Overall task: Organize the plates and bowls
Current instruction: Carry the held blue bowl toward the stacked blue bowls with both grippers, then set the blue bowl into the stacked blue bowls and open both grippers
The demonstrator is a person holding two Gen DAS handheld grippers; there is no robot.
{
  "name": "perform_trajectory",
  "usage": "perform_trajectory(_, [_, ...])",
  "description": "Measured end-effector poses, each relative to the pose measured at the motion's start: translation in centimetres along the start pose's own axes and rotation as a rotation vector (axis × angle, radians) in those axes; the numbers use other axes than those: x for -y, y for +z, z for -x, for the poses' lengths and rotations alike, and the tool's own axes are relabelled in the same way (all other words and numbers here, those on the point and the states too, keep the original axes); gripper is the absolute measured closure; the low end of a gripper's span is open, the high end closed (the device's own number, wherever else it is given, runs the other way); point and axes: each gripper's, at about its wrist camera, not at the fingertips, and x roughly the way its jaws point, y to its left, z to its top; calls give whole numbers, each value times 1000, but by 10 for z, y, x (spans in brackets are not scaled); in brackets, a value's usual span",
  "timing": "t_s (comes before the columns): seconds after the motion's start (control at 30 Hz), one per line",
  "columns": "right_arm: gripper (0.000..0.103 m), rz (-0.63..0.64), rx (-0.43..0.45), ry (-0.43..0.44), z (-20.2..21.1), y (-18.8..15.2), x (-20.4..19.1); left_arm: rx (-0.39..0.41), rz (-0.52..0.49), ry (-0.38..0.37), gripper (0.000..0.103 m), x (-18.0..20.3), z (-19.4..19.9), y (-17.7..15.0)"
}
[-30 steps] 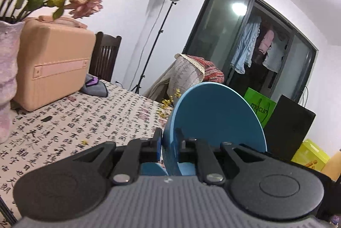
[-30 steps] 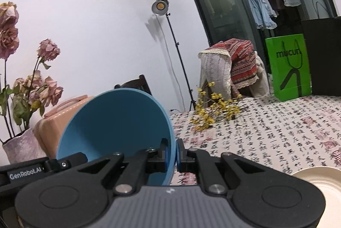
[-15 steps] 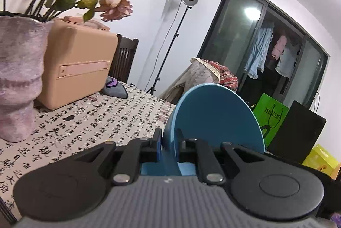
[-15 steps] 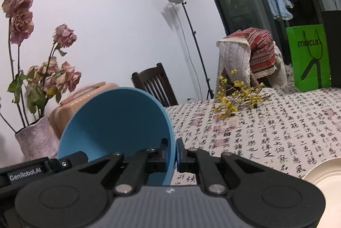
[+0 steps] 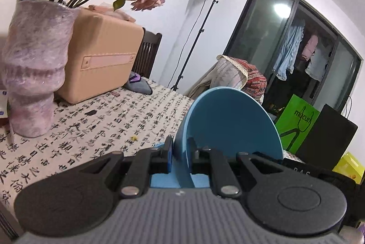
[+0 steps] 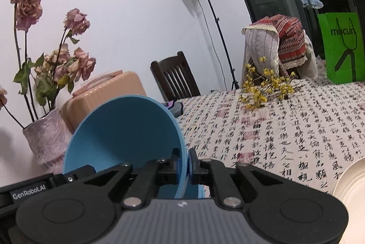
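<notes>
A blue bowl (image 5: 232, 125) is held on edge above the table, tilted nearly upright. My left gripper (image 5: 180, 150) is shut on its rim, one finger on each side of the wall. From the opposite side, my right gripper (image 6: 185, 160) is shut on the rim of the blue bowl (image 6: 123, 134), whose hollow opens to the left there. The left gripper's black body (image 6: 45, 184) shows just behind the bowl in the right wrist view. A cream plate (image 6: 351, 180) lies on the table at the lower right edge, partly cut off.
A table with a calligraphy-print cloth (image 5: 91, 129) runs ahead. A mauve vase of dried roses (image 5: 34, 66) and a peach case (image 5: 102, 61) stand close on the left. Yellow flower sprigs (image 6: 264, 88) and a green bag (image 6: 340, 47) lie further back, with a dark chair (image 6: 175, 77) behind.
Both grippers have carried the blue bowl toward the vase and case and slightly lower. The vase now looms larger on the left. Both grips are unchanged.
</notes>
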Motion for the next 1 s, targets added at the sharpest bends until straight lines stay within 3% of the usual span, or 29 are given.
perform_trajectory(0.57, [92, 27, -101, -23, -31, -10, -3, -108, 53, 56, 90, -16, -22, -9])
perform_trajectory(1.0, [87, 150, -76, -81, -41, -18, -13, -128, 15, 97, 90, -14, -36, -14])
